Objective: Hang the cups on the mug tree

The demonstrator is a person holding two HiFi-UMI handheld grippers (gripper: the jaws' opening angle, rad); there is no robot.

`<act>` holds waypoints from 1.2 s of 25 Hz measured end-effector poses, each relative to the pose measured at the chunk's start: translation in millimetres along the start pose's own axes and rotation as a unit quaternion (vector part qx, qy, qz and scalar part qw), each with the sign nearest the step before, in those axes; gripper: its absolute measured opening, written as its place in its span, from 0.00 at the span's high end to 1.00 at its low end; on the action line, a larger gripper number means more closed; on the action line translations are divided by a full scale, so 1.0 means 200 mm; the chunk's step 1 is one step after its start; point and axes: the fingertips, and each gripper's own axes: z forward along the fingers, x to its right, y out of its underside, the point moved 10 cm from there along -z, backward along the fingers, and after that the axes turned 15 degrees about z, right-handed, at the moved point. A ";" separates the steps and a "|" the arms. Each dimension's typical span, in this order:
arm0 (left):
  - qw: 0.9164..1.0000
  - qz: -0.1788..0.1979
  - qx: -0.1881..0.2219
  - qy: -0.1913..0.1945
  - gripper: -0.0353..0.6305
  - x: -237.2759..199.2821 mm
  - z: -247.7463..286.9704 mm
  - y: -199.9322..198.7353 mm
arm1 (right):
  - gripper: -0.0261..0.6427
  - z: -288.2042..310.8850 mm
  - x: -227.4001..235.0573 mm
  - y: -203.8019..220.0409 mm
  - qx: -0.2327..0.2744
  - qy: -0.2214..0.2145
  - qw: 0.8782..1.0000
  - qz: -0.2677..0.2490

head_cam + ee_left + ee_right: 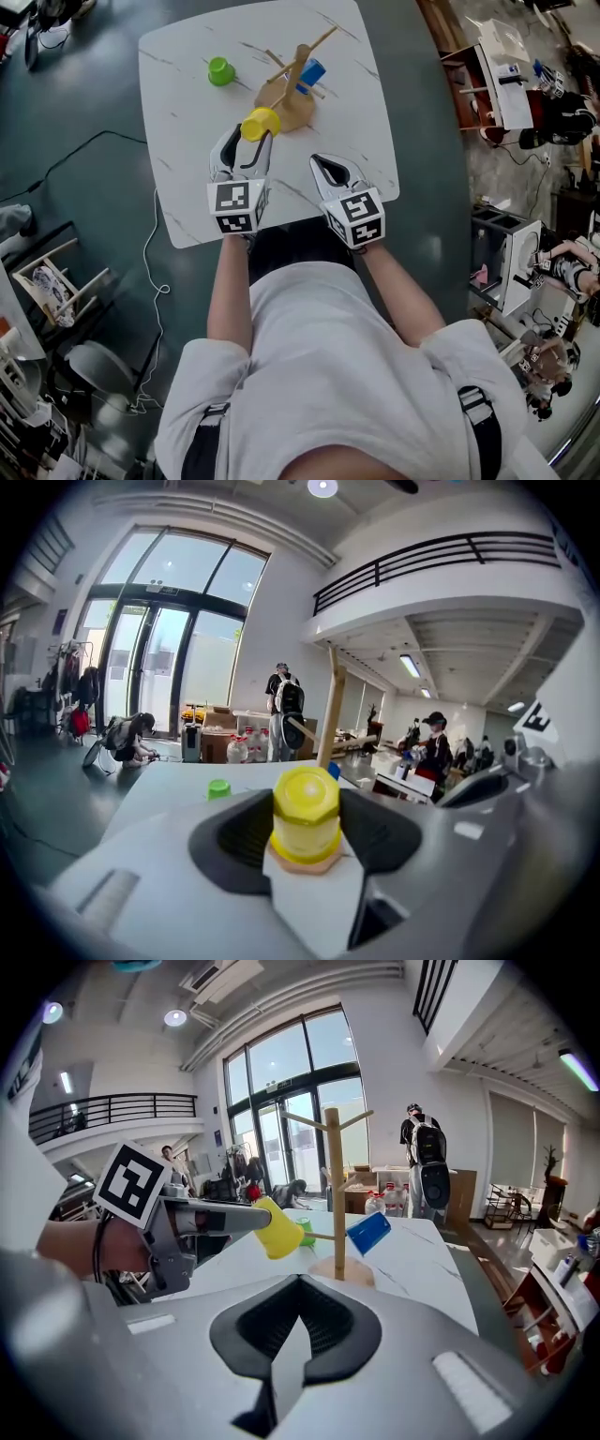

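The person stands at the near edge of the white marbled tabletop (187, 178) with a gripper in each hand. The left gripper (246, 141) has its fingers clamped on the yellow cup (261, 123), one on either side of it. It holds the cup clear of the tabletop, just in front of the wooden mug tree (289, 94) and about level with a low peg. The right gripper (328, 169) hangs over the near part of the tabletop, well short of the tree, with its fingers pressed together and nothing between them. A blue cup (312, 72) hangs on a peg on the tree's right side. A green cup (220, 70) stands on the tabletop, off to the tree's left.
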 end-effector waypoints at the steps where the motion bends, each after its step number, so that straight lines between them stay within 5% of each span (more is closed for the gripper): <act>1: 1.000 0.001 -0.004 0.001 0.62 0.00 0.01 0.01 | 0.96 0.00 0.01 0.00 0.000 0.001 1.000 0.001; 21: 0.998 -0.032 -0.042 0.015 0.62 0.09 0.24 0.04 | 0.96 0.06 0.18 -0.04 -0.019 -0.026 0.999 0.000; 30: 0.992 -0.111 -0.055 0.017 0.62 0.12 0.29 0.08 | 0.96 0.10 0.31 -0.05 -0.047 -0.069 0.996 -0.034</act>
